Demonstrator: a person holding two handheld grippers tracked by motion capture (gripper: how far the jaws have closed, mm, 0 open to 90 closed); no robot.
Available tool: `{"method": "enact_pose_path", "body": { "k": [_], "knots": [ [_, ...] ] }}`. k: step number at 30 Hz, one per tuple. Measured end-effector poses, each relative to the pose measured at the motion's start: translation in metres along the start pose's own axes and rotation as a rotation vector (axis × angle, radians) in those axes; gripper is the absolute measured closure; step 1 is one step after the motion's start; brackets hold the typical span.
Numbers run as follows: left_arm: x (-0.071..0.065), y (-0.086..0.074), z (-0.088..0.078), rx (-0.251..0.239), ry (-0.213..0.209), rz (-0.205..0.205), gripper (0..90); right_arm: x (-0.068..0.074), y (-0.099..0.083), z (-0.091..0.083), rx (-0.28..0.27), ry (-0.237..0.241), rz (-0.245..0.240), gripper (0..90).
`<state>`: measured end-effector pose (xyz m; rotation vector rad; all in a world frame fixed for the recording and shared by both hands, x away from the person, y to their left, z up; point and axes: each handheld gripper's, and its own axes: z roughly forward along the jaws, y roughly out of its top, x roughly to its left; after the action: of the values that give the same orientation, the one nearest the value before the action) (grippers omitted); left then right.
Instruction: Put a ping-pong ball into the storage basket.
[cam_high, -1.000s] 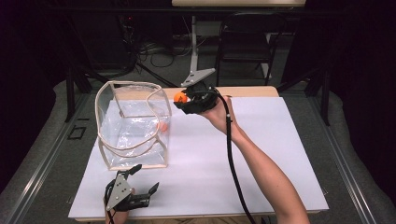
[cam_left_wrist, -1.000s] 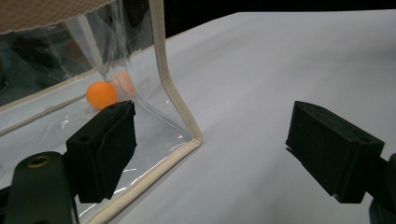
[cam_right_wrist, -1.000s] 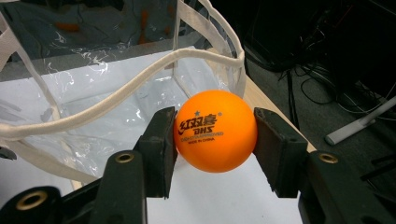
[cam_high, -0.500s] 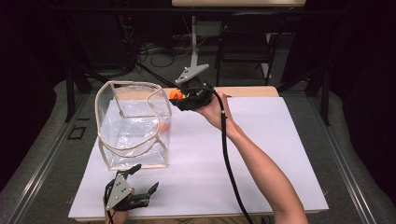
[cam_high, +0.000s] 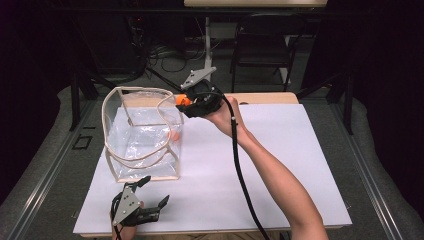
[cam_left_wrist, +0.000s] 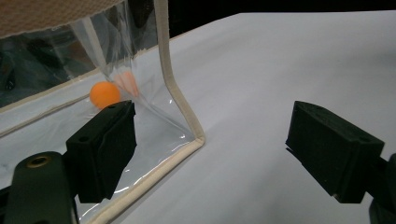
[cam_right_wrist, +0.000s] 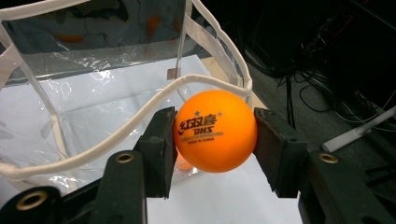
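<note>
With the right gripper (cam_right_wrist: 212, 140) clamped on the orange ping-pong ball (cam_right_wrist: 215, 131), carry it well over the clear bag's rim (cam_right_wrist: 140, 114) before loosening, while the left gripper (cam_left_wrist: 224, 154) rests with jaws apart.

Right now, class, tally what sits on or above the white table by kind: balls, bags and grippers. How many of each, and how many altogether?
Orange balls: 2, one held in the right gripper as the held ball, one ball in the bag
Clear bag: 1
Grippers: 2, counting the left gripper
Total: 5
</note>
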<state>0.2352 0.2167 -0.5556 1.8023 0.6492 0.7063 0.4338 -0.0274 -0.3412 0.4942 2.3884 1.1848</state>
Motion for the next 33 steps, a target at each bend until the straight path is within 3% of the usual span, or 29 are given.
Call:
{"method": "enact_pose_path", "body": {
  "k": [33],
  "knots": [
    [0.000, 0.000, -0.001, -0.002, 0.003, -0.001, 15.7, 0.013, 0.018, 0.007, -0.019, 0.015, -0.034, 51.0]
  ]
}}
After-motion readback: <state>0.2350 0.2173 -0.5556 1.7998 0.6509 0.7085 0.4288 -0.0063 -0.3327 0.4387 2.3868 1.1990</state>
